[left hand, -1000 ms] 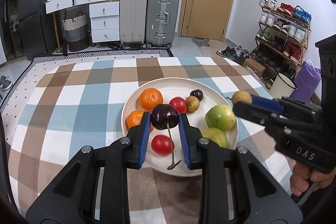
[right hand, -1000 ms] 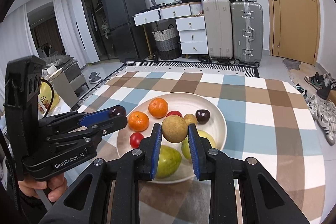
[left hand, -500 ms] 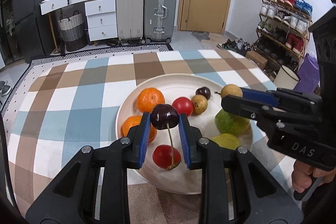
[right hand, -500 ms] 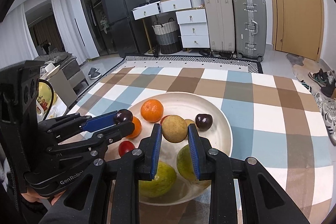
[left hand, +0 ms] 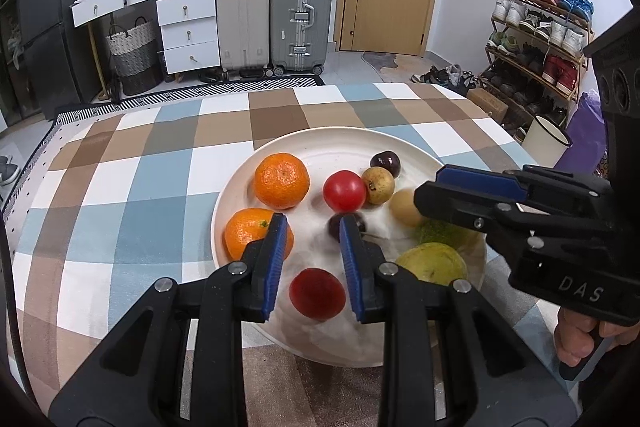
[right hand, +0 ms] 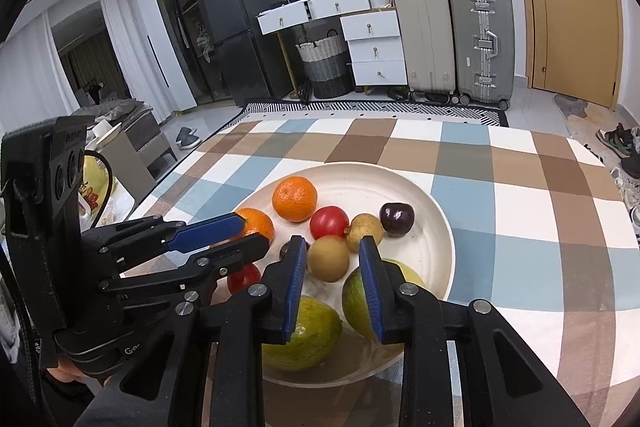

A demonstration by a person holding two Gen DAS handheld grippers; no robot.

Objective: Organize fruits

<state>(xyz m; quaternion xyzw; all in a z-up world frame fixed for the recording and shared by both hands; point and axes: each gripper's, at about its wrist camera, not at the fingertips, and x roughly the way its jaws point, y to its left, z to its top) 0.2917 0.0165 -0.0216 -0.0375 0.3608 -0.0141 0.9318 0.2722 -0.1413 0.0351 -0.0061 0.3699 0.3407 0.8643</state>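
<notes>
left gripper (left hand: 313, 227) gapes empty, right gripper (right hand: 332, 245) is opening around a brown fruit (right hand: 328, 259) just six o'clock of the plate (right hand: 420, 195)'s middle; all fruit looks plated, nearly done.

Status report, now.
Left tongs apart, empty; cherry loose on plate. Right tongs opening, brown fruit between them. Nothing blocking.

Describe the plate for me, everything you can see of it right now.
The plate is round, off-white and shallow, with a low raised rim. It looks like glazed ceramic. It sits flat on the chequered cloth. Lying on it are two oranges, two red fruits, two dark cherries, two tan fruits and two green fruits. They crowd its middle and near half, and the far part is bare. No chip or crack shows.
</notes>
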